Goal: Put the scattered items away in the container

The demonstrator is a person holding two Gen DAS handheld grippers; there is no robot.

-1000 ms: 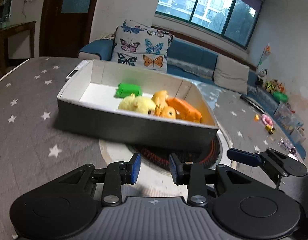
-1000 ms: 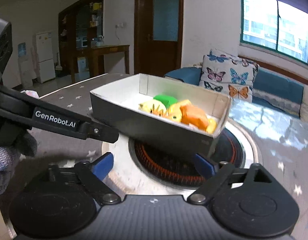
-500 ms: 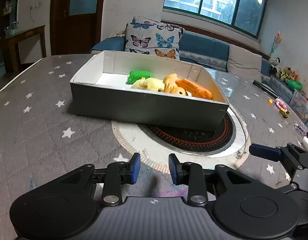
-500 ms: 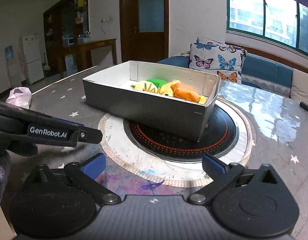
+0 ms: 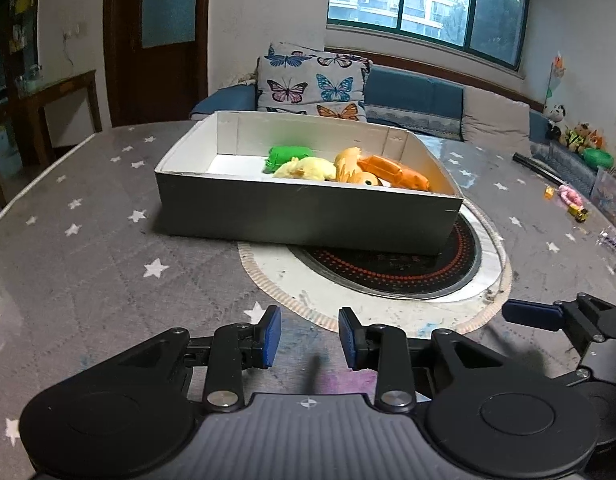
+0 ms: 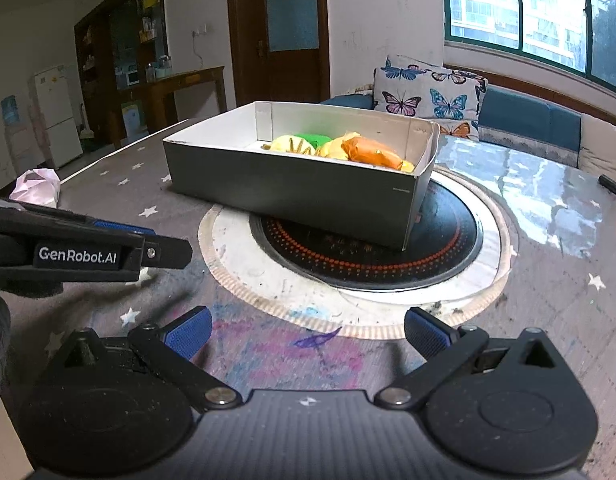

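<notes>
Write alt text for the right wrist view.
A grey cardboard box holding yellow, green and orange toys sits on a star-patterned table, partly over a round black hotplate. The right tool hangs open and empty in front; the left tool juts in from the left.

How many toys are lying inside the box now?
4 visible in the box: green toy at the back, yellow toy, orange-yellow toy, orange toy rightmost. Others may be hidden.
</notes>
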